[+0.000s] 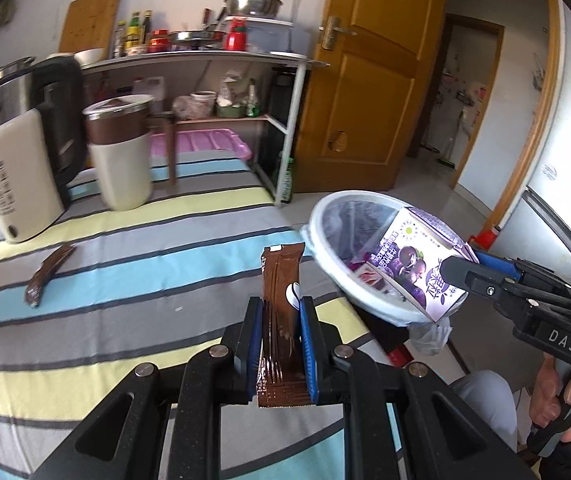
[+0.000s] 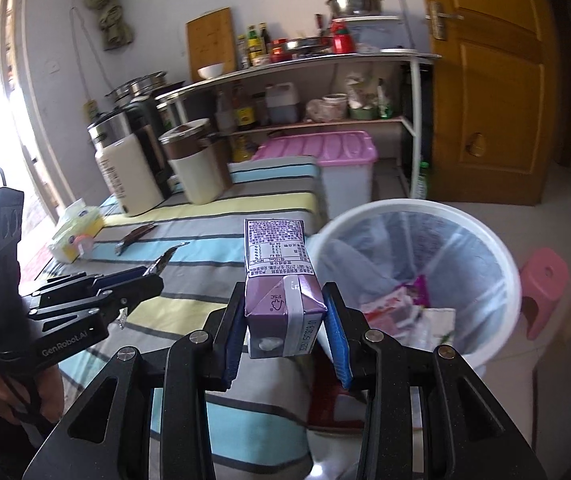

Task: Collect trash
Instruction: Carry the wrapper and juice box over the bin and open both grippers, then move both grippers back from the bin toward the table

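Fingers (image 2: 333,328) clamp purple carton (image 2: 279,280), long axis pointing away.

My left tool (image 1: 281,322) holds a wrapper (image 1: 279,280) over the worktop (image 1: 145,280); my right tool (image 2: 285,320) holds a carton (image 2: 279,280) just left of the bin (image 2: 417,264), which stands off the worktop's right edge. A second wrapper (image 1: 47,276) lies far left. Kettle (image 1: 17,152) and canister (image 1: 121,152) at the back, shelf (image 1: 205,56) behind them.
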Demonstrator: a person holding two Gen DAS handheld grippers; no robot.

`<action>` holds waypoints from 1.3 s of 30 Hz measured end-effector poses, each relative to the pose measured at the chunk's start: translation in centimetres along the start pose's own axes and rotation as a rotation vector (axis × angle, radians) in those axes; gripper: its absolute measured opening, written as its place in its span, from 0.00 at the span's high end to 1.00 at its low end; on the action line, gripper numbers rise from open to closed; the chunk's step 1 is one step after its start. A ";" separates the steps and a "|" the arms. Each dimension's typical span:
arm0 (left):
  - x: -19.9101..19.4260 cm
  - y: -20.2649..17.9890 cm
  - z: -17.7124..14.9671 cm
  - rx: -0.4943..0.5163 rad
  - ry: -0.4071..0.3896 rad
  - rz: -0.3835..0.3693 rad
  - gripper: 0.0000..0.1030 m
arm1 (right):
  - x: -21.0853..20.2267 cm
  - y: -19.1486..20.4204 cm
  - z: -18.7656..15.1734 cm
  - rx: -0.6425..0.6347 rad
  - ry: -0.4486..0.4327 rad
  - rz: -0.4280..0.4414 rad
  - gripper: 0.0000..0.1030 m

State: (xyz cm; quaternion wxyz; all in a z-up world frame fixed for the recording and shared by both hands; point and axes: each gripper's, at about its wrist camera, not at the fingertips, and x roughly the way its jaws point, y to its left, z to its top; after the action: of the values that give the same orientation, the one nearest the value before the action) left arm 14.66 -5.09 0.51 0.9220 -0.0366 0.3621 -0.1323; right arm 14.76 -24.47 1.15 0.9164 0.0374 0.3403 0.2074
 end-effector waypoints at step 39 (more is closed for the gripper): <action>10.6 -6.6 3.5 0.040 0.101 -0.196 0.68 | 1.6 -10.4 -1.3 0.175 0.048 -0.166 0.55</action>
State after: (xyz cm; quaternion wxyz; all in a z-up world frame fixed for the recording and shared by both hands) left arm 23.02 -14.42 -2.81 0.8857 -0.0464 0.4002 -0.2307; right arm 18.71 -33.37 -3.05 0.9153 0.0841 0.3808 0.1008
